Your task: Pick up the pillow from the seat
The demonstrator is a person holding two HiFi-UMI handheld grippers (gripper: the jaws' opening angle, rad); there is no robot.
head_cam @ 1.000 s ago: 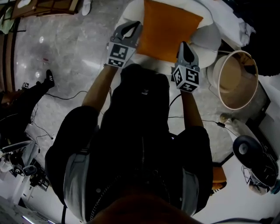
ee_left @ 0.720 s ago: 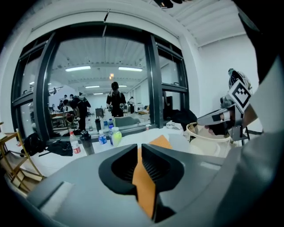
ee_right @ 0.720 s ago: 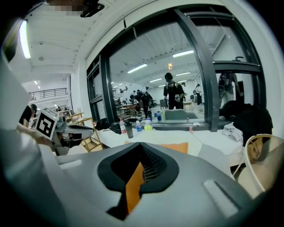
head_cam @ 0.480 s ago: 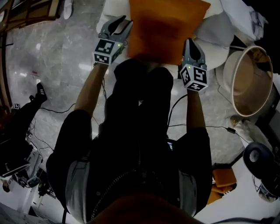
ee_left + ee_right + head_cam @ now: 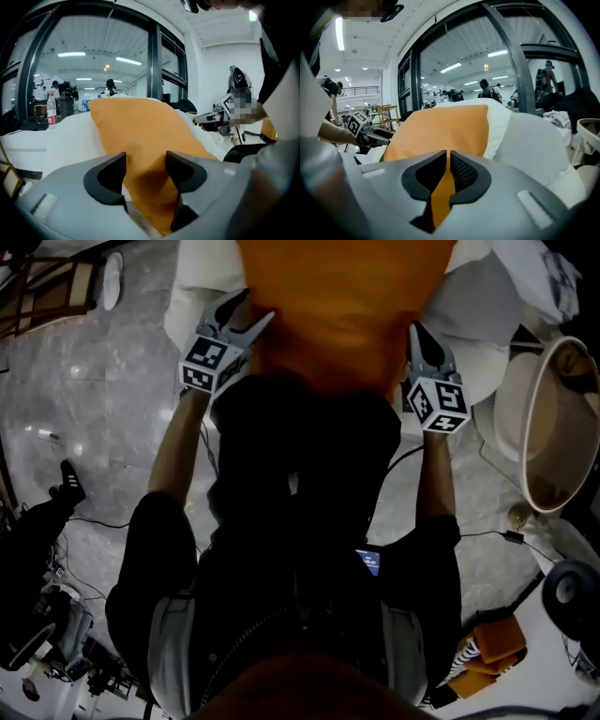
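Standing up on the white seat (image 5: 202, 296), the orange pillow (image 5: 337, 296) is being pinched tight at its edge by the right gripper (image 5: 417, 329). The left gripper (image 5: 248, 313) has just been opening, jaws apart around the fabric. A round tub (image 5: 553, 427) is standing beside the seat, its tan inside showing.

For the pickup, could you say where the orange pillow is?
The pillow is top centre in the head view, over the white seat, between the left gripper and right gripper.

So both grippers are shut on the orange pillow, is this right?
Only the right gripper is. On the left gripper the jaws have just been opening and stand apart, the orange pillow between them; see the left gripper view.
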